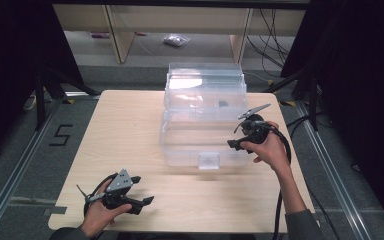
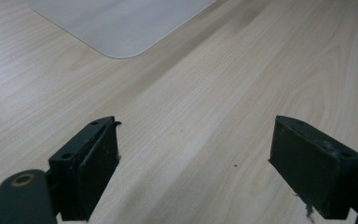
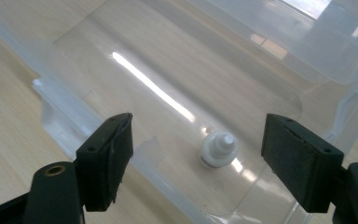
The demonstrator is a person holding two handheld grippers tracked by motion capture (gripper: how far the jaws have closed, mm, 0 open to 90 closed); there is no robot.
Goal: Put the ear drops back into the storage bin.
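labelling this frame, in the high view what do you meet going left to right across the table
left gripper → clear plastic box → right gripper

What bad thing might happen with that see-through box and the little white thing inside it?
The small white piece sits low in the clear box, between the right gripper's open jaws. It looks smooth and round, so it might slip or roll away when pinched. The jaws could also bump the box's thin wall and push the box. The left gripper is open over bare table, not steadying anything.
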